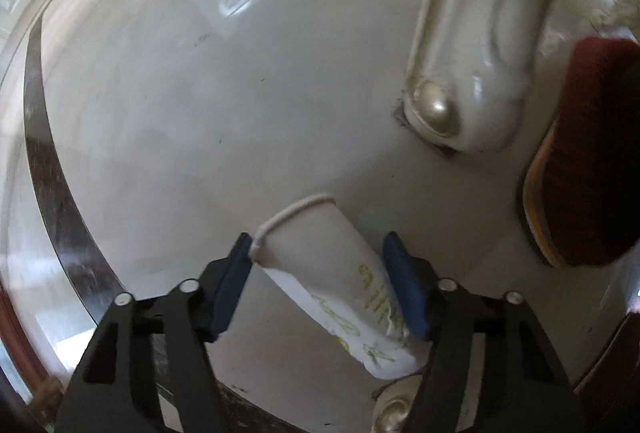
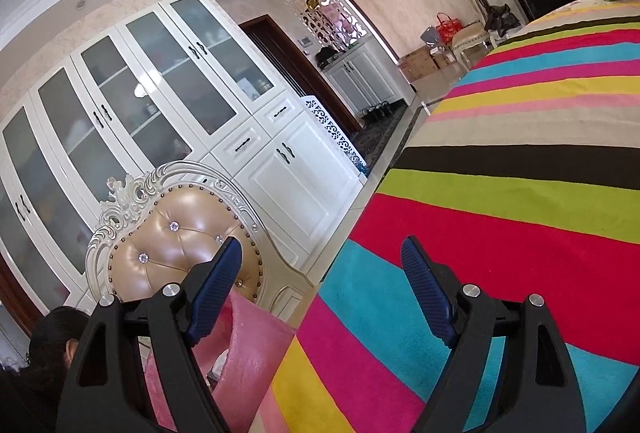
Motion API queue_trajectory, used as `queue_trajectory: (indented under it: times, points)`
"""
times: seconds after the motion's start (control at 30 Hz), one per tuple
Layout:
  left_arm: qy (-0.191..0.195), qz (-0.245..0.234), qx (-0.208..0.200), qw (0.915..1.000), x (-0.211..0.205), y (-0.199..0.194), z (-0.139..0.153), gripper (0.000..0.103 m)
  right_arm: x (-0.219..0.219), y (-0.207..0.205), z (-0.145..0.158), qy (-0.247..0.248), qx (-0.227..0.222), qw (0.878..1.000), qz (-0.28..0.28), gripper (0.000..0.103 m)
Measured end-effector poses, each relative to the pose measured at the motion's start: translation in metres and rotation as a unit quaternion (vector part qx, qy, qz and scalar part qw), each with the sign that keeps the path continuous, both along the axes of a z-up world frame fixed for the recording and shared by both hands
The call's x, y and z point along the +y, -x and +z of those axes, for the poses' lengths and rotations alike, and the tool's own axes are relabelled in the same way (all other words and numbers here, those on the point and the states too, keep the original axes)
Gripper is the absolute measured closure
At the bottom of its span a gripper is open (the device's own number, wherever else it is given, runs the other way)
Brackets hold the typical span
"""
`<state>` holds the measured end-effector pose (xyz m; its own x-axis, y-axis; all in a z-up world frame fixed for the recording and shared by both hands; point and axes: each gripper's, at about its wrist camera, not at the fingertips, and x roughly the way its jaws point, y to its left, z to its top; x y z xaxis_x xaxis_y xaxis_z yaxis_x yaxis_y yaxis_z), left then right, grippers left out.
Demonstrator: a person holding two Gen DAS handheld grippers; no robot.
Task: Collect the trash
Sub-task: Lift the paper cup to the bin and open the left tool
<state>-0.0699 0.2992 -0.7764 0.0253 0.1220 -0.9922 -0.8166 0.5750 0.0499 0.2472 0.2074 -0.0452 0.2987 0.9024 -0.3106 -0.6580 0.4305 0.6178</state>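
Down on the pale floor [image 1: 200,93], items left to right:

Left gripper [image 1: 320,277]: points down, blue pads either side of a crushed white paper cup [image 1: 336,281] lying on its side. Left pad meets the rim, right pad lies along the wall near the green writing. Jaws part closed; looks like a pinch, firmness uncertain.
Handling, by my judgement: squeeze gently, since the flattened cup will fold further, and lift straight up, clear of the chair leg [image 1: 468,73] nearby.
Slipper [image 1: 580,161]: dark red, at the right edge, cut off.
Cup base: hidden behind the right finger. Writing unreadable.

Right gripper [image 2: 322,287]: fingers spread, nothing between them, aimed across the striped rug [image 2: 520,193].
Pink bag [image 2: 240,349]: low, beside the left finger, likely the trash bag; its mouth is mostly blocked, contents unclear.
Chair [image 2: 180,233]: tufted back, behind the bag.
Person: dark hair at lower left, mostly cut off.
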Motion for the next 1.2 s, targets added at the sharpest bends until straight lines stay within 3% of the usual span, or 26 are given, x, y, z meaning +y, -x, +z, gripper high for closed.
queue_trajectory:
  times: [0.07, 0.2, 0.3, 0.47, 0.63, 0.77, 0.87, 1.0, 1.07, 1.13, 1.2]
  points:
    - [-0.011, -0.008, -0.002, 0.9999, -0.002, 0.004, 0.007, 0.053, 0.001, 0.000, 0.000, -0.001, -0.001, 1.000, 0.002, 0.025]
    - [-0.045, -0.015, -0.021, 0.9986, 0.004, 0.024, 0.035, 0.059, 0.007, 0.003, 0.002, -0.002, -0.004, 1.000, 0.007, 0.025]
    - [-0.090, -0.029, -0.048, 0.9944, 0.014, 0.041, 0.074, 0.062, 0.010, 0.007, 0.004, -0.004, -0.010, 1.000, 0.015, 0.025]
    - [-0.156, 0.004, -0.096, 0.9831, 0.042, 0.074, 0.156, 0.064, 0.013, 0.015, 0.010, -0.007, -0.032, 0.999, 0.023, 0.025]
    - [-0.229, 0.044, -0.149, 0.9609, 0.091, 0.124, 0.260, 0.065, 0.017, 0.026, 0.017, -0.006, -0.055, 0.998, 0.037, 0.025]
    - [-0.293, 0.053, -0.199, 0.9336, 0.114, 0.153, 0.375, 0.065, 0.030, 0.051, 0.025, 0.014, -0.096, 0.993, 0.069, 0.025]
    - [-0.331, 0.053, -0.233, 0.9128, 0.117, 0.165, 0.457, 0.065, 0.051, 0.081, 0.027, 0.060, -0.121, 0.984, 0.118, 0.025]
    - [-0.377, 0.043, -0.264, 0.8867, 0.111, 0.176, 0.566, 0.065, 0.079, 0.137, 0.034, 0.101, -0.158, 0.962, 0.197, 0.025]
    - [-0.399, 0.016, -0.279, 0.8733, 0.104, 0.175, 0.621, 0.065, 0.087, 0.158, 0.036, 0.114, -0.171, 0.954, 0.219, 0.025]
    - [-0.411, -0.013, -0.297, 0.8618, 0.093, 0.166, 0.673, 0.064, 0.093, 0.173, 0.037, 0.122, -0.174, 0.951, 0.226, 0.025]
    - [-0.413, -0.034, -0.310, 0.8556, 0.083, 0.148, 0.713, 0.064, 0.099, 0.184, 0.037, 0.129, -0.165, 0.948, 0.239, 0.025]
